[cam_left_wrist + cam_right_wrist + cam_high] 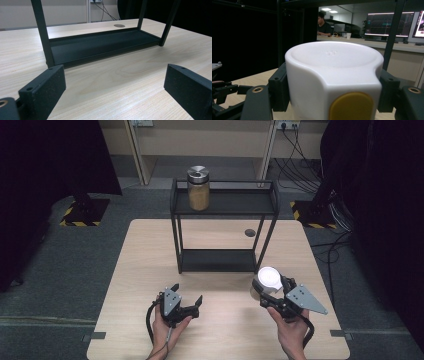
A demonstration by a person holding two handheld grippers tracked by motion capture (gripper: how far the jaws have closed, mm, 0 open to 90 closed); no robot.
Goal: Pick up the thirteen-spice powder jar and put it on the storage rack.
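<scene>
White container (332, 75) between right jaws

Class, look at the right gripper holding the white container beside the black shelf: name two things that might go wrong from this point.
1. The right gripper grips the white container only by its smooth sides, so it might slip or tilt if moved quickly.
2. The container sits close to the black shelf, right by its front right leg; moving it toward the shelf could knock that leg or the rail, and shake the jar standing on top.
</scene>
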